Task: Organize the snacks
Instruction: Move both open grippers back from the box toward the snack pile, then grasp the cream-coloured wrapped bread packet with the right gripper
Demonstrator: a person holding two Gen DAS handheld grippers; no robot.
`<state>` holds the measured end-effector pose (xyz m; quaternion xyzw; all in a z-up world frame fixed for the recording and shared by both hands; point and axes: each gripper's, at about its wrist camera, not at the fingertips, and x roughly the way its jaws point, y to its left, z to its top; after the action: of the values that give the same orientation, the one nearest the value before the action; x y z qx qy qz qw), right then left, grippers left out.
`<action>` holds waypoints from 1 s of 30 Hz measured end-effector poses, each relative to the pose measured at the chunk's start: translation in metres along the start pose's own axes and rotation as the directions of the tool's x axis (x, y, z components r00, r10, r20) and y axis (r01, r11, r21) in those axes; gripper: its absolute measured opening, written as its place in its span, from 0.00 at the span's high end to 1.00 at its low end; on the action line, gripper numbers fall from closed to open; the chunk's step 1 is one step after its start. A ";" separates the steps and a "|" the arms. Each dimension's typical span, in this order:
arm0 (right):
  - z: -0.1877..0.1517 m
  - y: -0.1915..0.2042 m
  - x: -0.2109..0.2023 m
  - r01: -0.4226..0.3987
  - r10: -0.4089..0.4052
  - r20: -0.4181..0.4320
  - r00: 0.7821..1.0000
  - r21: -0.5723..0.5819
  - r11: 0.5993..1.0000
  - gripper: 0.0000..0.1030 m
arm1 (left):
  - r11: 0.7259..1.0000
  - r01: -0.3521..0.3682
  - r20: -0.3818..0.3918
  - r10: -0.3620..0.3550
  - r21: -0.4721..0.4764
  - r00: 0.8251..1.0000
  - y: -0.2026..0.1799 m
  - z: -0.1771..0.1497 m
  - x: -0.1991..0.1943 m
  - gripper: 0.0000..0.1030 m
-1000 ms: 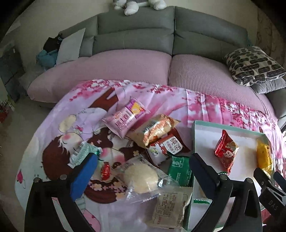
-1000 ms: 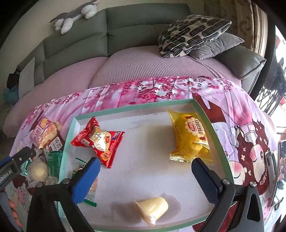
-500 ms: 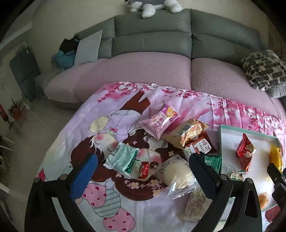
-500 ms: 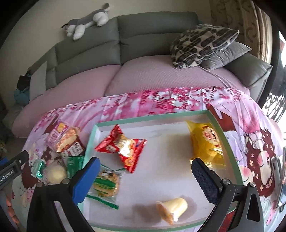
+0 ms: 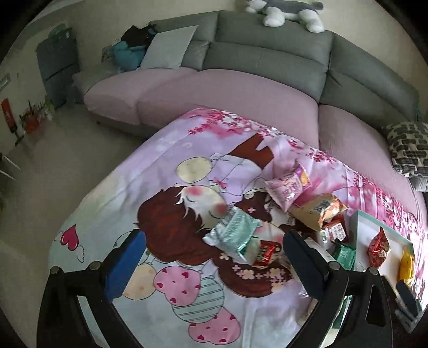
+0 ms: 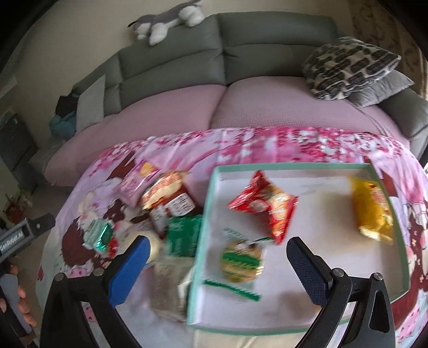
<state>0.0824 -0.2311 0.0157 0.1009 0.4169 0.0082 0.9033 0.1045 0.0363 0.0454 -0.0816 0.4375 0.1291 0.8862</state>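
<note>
A mint-rimmed white tray (image 6: 204,230) lies on a pink cartoon-print cloth (image 5: 187,166). In it sit a red packet (image 6: 267,207), a yellow packet (image 6: 371,208) and a green-striped cookie pack (image 6: 240,259). Left of the tray lies a pile: pink packet (image 5: 287,187), orange-and-tan packet (image 5: 318,208), mint-and-white packet (image 5: 232,233), small red candy (image 5: 264,250), green pack (image 6: 184,235). My left gripper (image 5: 214,265) hovers open over the cloth by the mint packet. My right gripper (image 6: 216,270) hovers open above the tray's left rim and the cookie pack.
A grey sofa with lilac seat covers (image 5: 240,88) curves behind the table. A patterned cushion (image 6: 347,67) and a plush toy (image 6: 165,20) rest on it. A hand (image 6: 22,302) shows at the left edge in the right wrist view. Floor (image 5: 53,174) lies left of the table.
Both views have swung left. The left gripper has moved from the tray's side out over the cloth's left half. The right gripper has shifted from the tray's middle toward its left rim.
</note>
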 end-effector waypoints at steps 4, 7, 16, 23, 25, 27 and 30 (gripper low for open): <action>-0.008 0.022 0.008 -0.024 0.022 -0.043 0.999 -0.047 0.999 0.00 | 1.000 0.004 -0.043 -0.004 0.014 0.999 0.001 -0.004 0.011 0.01; -0.015 0.034 0.015 -0.034 0.028 -0.075 0.997 -0.080 0.996 0.00 | 0.998 0.015 -0.073 -0.010 0.066 0.997 -0.009 -0.010 0.020 0.01; -0.034 0.046 0.033 -0.058 0.036 -0.172 0.984 -0.125 0.990 0.08 | 0.975 0.011 -0.175 0.028 0.222 0.984 -0.041 -0.030 0.052 0.01; -0.039 0.057 0.039 -0.097 0.061 -0.212 0.975 -0.166 0.981 0.22 | 0.977 -0.014 -0.176 0.053 0.214 0.983 -0.037 -0.030 0.055 0.01; -0.042 0.061 0.041 -0.105 0.064 -0.223 0.973 -0.181 0.978 0.22 | 0.978 -0.015 -0.176 0.053 0.210 0.983 -0.037 -0.029 0.055 0.01; -0.045 0.065 0.043 -0.084 0.035 -0.224 0.974 -0.213 0.973 0.22 | 0.979 -0.014 -0.176 0.051 0.205 0.983 -0.036 -0.029 0.055 0.01; -0.046 0.066 0.042 -0.083 0.031 -0.224 0.974 -0.228 0.970 0.22 | 0.980 -0.013 -0.175 0.049 0.201 0.983 -0.036 -0.028 0.055 0.01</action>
<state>0.0796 -0.1543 -0.0329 0.0035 0.5068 0.0947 0.8569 0.1260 0.0037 -0.0142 0.0028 0.5273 0.0908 0.8448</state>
